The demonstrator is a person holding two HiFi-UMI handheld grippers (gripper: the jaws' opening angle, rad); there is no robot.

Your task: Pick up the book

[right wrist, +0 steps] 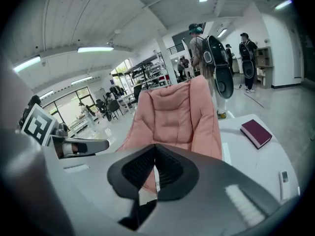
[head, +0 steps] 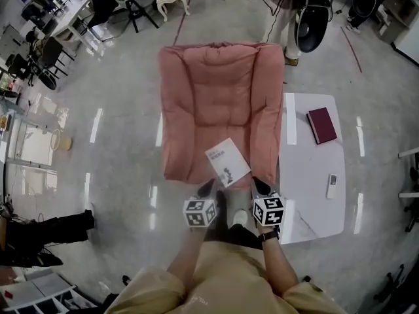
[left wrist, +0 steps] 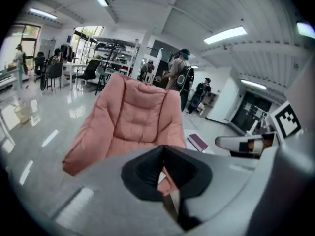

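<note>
Head view: the white book [head: 227, 161] lies flat at the front of the seat of the pink armchair [head: 196, 90], in plain sight. Beside the chair stands a white table [head: 308, 195] bearing a maroon book [head: 321, 124] and a small white device [head: 332, 185]. My left claw [head: 206, 190] and right claw [head: 260, 187] are both closed and empty. The white book lies just ahead, between their tips, untouched.

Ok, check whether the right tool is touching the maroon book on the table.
Apart. The head view shows the right tool, shut, near the pink chair's front, with bare white table between it and the maroon book.
</note>
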